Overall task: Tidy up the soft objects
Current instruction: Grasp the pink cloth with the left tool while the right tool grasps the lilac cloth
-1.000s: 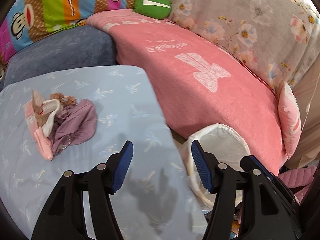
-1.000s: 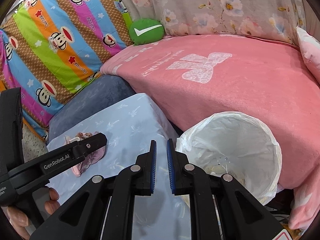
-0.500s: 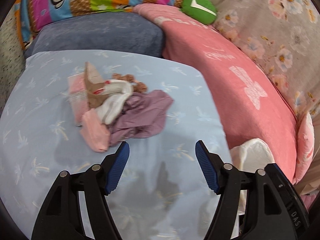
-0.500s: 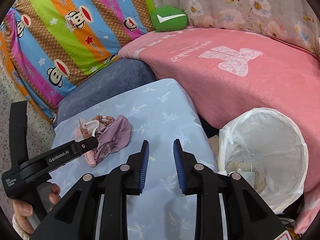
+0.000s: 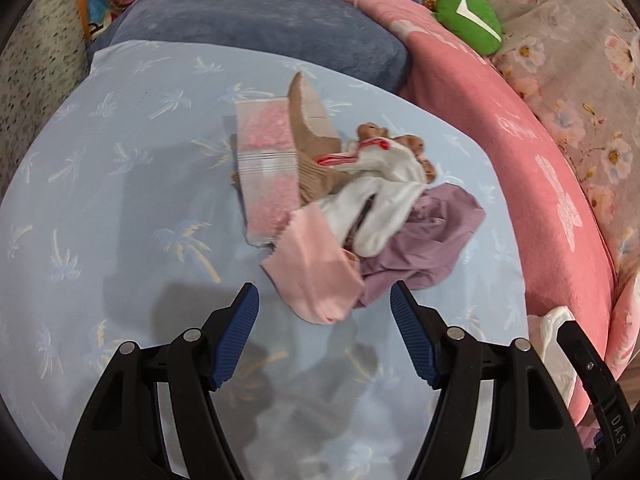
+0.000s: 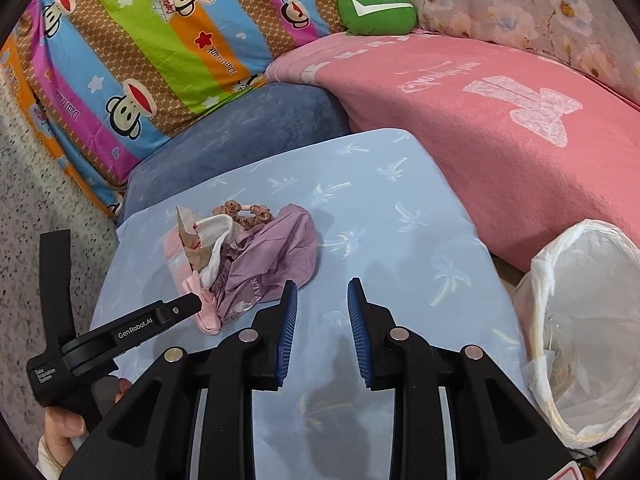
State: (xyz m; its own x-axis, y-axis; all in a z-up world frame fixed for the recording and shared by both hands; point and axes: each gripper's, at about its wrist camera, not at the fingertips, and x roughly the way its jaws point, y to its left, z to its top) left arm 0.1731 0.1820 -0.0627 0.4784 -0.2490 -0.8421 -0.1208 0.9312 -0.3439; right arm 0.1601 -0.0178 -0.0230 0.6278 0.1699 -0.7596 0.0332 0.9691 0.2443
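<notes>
A heap of soft items lies on the light blue palm-print surface (image 5: pixel 120 208): a pale pink sock (image 5: pixel 316 272), a white sock (image 5: pixel 380 200), a tan sock (image 5: pixel 312 136), a fuzzy pink striped sock (image 5: pixel 266 160) and a crumpled mauve cloth (image 5: pixel 424 248). My left gripper (image 5: pixel 324 312) is open, its fingers either side of the pink sock's near end, holding nothing. In the right wrist view the heap (image 6: pixel 256 256) sits left of centre. My right gripper (image 6: pixel 322 300) is open beside the mauve cloth (image 6: pixel 276 264), nothing between its fingers.
A bin lined with a white bag (image 6: pixel 580 328) stands right of the blue surface. A pink blanket (image 6: pixel 500 120), a dark blue cushion (image 6: pixel 248 128), a green plush (image 6: pixel 376 10) and a striped monkey-print pillow (image 6: pixel 132 52) lie behind. A hand (image 6: pixel 64 428) holds the left gripper.
The left gripper swung from the bin side toward the heap and closed in on the pink sock. The right gripper opened from nearly shut and moved left, away from the bin.
</notes>
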